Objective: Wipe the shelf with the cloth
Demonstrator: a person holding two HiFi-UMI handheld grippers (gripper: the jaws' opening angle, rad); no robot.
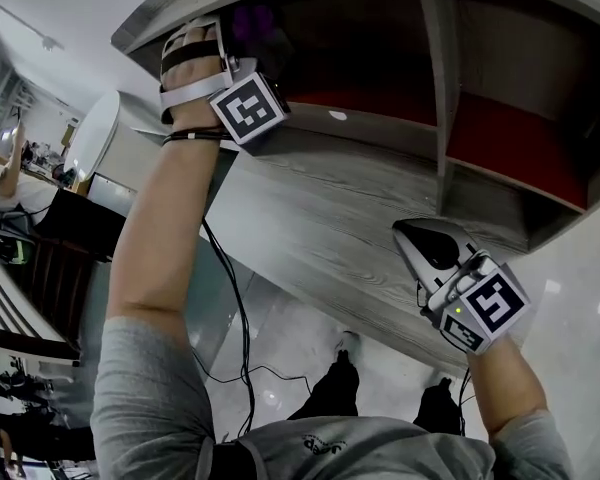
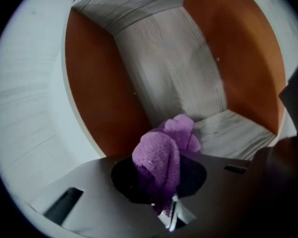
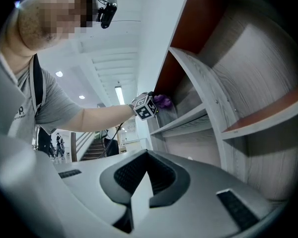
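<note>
Cloth point(image 2: 161, 157) purple, terry-looking, bunched into a wad and clamped in the left gripper point(image 2: 160, 185); jaws closed down narrow on its lower folds, upper part bulging free ahead of them; looks soft, likely to drag and bunch rather than glide. Pushed into the top left compartment of the shelf point(image 1: 320, 193), a grey wood-grain unit with red-brown faces inside; wad near the corner where a grey panel meets a red-brown one, contact with either not clear from the left gripper view.

Judging by that: picking up the cloth done, wiping either just begun or under way; no streak, dust line or damp mark to separate wiped board from unwiped, so share finished not readable. Probably left to do: the rest of this compartment, then the neighbouring one to its right and the lower boards, if meant by the task.

Right gripper point(image 3: 139, 192) low and well apart from the cloth, out in front of the shelf's lower edge in the head view; jaws drawn together, only a thin sliver between the dark ribbed pads point(image 3: 161, 175), nothing in them and nothing touched; idle as far as visible.

Farther off in the right gripper view: left forearm point(image 3: 99, 118) stretched up to the compartment, marker cube point(image 3: 144, 108) at its end, purple wad just beyond; staircase point(image 3: 92, 150) and ceiling lights of a hall behind.
</note>
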